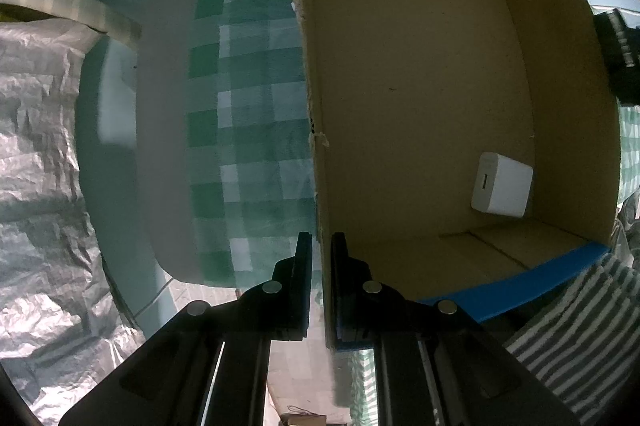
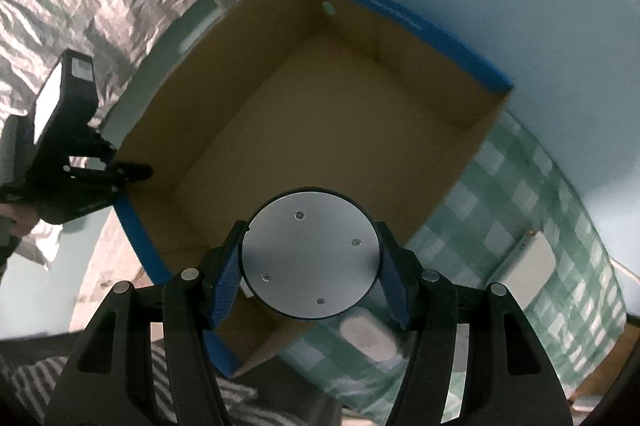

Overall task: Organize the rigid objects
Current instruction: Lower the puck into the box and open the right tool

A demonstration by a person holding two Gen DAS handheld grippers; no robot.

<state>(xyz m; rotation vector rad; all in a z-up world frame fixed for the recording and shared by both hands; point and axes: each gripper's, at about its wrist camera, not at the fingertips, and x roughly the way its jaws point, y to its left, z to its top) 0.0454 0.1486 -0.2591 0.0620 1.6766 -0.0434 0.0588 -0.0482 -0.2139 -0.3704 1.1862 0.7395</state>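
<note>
A brown cardboard box with blue outer sides (image 1: 420,86) (image 2: 340,130) stands open on a green checked cloth. My left gripper (image 1: 321,250) is shut on the box's near wall, one finger inside and one outside; it also shows in the right wrist view (image 2: 132,172) at the box's left rim. A white charger cube (image 1: 502,184) lies inside the box by the right wall. My right gripper (image 2: 310,262) is shut on a round silver disc with a black rim (image 2: 310,254), held above the box's near edge.
The green checked cloth (image 1: 248,98) (image 2: 520,226) covers the table. A white flat device (image 2: 528,266) and a pale rounded object (image 2: 366,338) lie on it right of the box. Crinkled silver sheeting (image 1: 40,166) is at the left. Striped fabric (image 1: 568,326) lies below.
</note>
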